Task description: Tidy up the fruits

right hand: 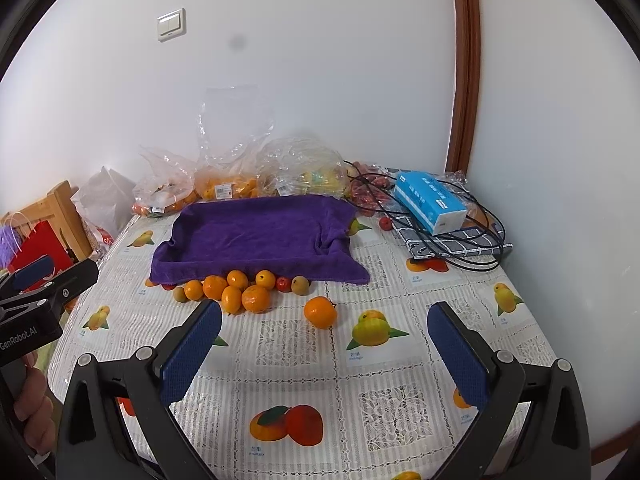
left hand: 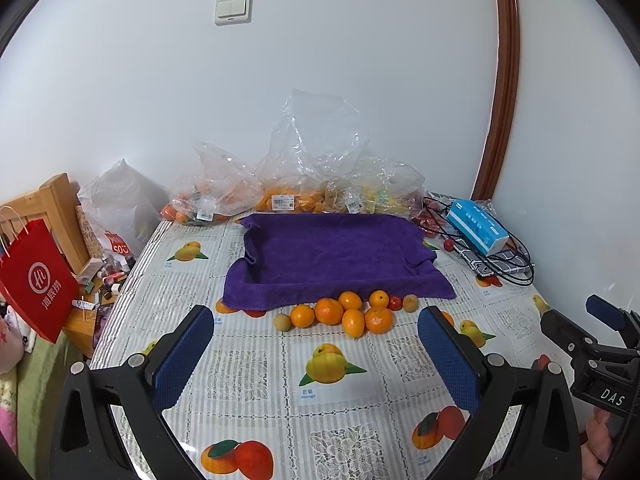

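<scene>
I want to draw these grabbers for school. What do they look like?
Both the left gripper and right gripper are black plastic with blue bumpy pads and silver screws. White letters say DAS on one side, GenRobot.AI on the other.

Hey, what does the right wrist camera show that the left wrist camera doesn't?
Only the right wrist view shows a lone orange lying apart from the pile, nearer the open right gripper.

Only the left wrist view shows the red paper bag whole, with its white logo, and the clutter beside the table.

Both show the purple towel, the fruit cluster at its front edge, the plastic bags of fruit, the blue tissue box and the open left gripper.
</scene>
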Available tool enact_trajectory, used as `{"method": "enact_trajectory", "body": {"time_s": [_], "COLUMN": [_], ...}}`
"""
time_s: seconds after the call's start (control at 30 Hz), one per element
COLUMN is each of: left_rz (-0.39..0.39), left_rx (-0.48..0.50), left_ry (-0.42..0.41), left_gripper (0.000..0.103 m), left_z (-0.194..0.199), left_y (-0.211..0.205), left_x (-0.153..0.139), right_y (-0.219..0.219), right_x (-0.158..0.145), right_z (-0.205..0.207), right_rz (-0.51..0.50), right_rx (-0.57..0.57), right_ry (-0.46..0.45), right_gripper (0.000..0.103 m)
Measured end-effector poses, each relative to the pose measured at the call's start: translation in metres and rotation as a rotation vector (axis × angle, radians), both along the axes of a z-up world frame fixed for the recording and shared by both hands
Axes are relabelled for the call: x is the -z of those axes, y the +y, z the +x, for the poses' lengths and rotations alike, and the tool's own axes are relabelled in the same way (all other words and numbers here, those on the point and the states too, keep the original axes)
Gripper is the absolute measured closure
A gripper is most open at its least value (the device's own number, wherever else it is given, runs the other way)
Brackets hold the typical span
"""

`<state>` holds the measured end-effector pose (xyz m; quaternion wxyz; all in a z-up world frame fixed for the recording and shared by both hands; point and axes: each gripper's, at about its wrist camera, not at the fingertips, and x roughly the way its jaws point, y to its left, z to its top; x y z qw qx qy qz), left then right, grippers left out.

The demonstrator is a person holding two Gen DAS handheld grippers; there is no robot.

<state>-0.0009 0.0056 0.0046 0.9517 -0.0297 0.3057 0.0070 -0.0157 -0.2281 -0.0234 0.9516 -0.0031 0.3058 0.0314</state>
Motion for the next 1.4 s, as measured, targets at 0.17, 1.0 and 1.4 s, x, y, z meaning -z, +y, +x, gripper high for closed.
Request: {"method": "enact_trajectory", "body": {"time_s": [0.17,1.0,1.4], "left_rz": [0.000,0.001,0.006], "left_rx": [0.000,0.000,0.004], "left_ry": [-0.001,-0.003,-0.002], "left_gripper": [0.000,0.000,0.000], "left_z": [-0.0005,-0.0020,-0.0042], "left_y": [-0.0007,0.0005,-0.0071], "left_x": [0.0006,-0.0011,-0.0021], "right_y": [0.0002,0.0020,0.0028], "right_x": [0.0000,-0.0014,-0.0039], "right_z": [0.0001,-0.0033,-0.0060], "right_rz": [-0.001,-0.001,0.003], "right_rx": [0.000,-0.003,-0.008], "right_ry": [0.000,-0.004,-0.004], "right_gripper": [0.002,0.002,0.002]}}
